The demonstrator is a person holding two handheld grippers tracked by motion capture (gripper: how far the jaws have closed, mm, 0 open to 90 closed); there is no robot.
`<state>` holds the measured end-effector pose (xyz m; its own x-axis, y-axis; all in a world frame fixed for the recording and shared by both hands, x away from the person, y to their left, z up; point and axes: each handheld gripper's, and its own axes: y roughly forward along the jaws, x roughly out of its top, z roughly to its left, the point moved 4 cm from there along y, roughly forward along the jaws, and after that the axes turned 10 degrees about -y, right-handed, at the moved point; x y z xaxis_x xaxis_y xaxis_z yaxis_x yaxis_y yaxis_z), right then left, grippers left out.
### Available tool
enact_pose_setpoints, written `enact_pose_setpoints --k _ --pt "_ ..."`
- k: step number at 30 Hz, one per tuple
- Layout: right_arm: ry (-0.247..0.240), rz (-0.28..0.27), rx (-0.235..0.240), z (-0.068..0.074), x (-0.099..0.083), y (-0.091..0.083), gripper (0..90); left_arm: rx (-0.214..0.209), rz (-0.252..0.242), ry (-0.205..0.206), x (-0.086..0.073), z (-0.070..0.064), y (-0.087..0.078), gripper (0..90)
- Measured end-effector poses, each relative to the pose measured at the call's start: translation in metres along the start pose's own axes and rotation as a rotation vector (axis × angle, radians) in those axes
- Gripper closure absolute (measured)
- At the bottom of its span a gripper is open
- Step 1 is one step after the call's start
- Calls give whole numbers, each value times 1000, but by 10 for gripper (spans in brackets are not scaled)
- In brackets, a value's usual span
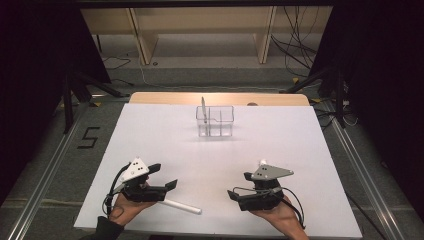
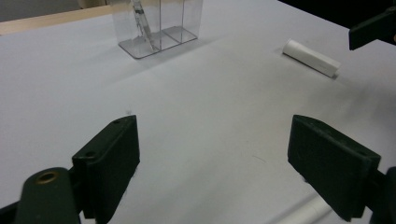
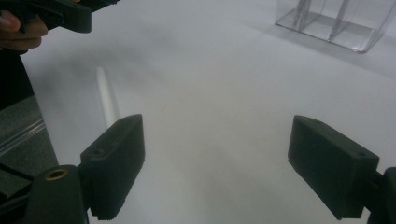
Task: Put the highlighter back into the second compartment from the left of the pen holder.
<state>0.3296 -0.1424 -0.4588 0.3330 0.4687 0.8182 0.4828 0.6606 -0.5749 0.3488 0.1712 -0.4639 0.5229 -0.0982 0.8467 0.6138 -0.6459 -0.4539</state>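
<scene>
1. The left tongs point(image 1: 162, 176) sit low over the near left part of the white worktop point(image 1: 165, 135), held from beneath by the person's left hand point(image 1: 131, 206); their jaws stand wide apart with nothing between them.
2. The right tongs point(image 1: 239, 186) sit over the near right part of the worktop, cradled by the right hand point(image 1: 277, 215); their jaws are also spread wide and hold nothing.
3. A white stick point(image 1: 181, 206) (a slim tube or marker, I cannot tell which) lies flat on the worktop just beside and beneath the left tongs, on the side toward the right tongs, its free end pointing at them.
4. In the right gripper view the white stick point(image 3: 106, 95) lies beyond the left-hand jaw, running away toward the other tongs at the upper left corner.
5. In the left gripper view a short white cylinder point(image 2: 311, 57) lies ahead and to the right of the jaws, close to the right tongs' black jaw tip at the picture's edge.
6. A clear plastic organiser point(image 1: 215, 121) with compartments stands well beyond both tongs, toward the far edge of the worktop, roughly midway between them.
7. A thin upright item point(image 1: 203, 107) leans in the organiser's left compartment (too small to identify).
</scene>
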Motion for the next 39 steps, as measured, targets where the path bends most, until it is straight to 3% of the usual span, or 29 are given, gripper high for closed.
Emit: enact_pose_setpoints --k 7,19,31,39 --pt "-38 26 42 14 8 14 194 19 -54 -40 1 5 -4 160" --pt "-99 67 102 34 19 41 201 27 -97 -67 1 6 -8 160" --pt "-171 161 184 57 31 75 232 33 -109 -68 0 6 -12 160" --pt "-228 203 220 72 33 95 279 29 -91 -67 -2 7 -12 159"
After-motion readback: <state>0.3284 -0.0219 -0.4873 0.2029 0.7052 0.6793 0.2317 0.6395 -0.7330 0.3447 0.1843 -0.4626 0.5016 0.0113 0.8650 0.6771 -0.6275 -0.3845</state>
